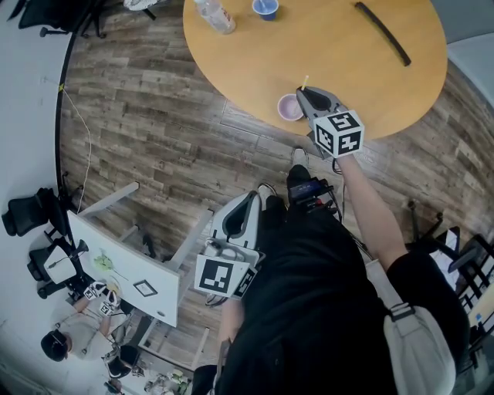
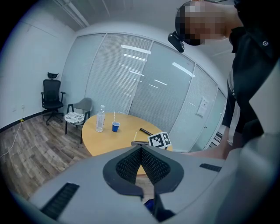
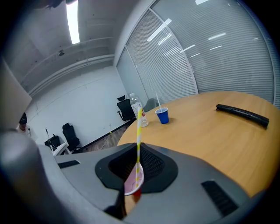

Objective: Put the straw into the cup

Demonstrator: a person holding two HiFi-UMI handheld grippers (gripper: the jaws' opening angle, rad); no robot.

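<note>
My right arm (image 1: 369,204) stretches forward, and my right claw (image 1: 307,94) is pinched on the straw (image 3: 139,131), upright between its jaws. My left claw (image 1: 245,207) hangs low beside my leg, jaws together, gripping nothing.

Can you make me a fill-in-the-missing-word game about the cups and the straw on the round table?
1. The right gripper holds a straw striped white and ____.
2. The cup at that straw's lower end is ____.
3. The other cup, beside the water bottle, is ____.
4. The left gripper has its jaws together and holds ____.

Missing words: yellow; pink; blue; nothing
</note>
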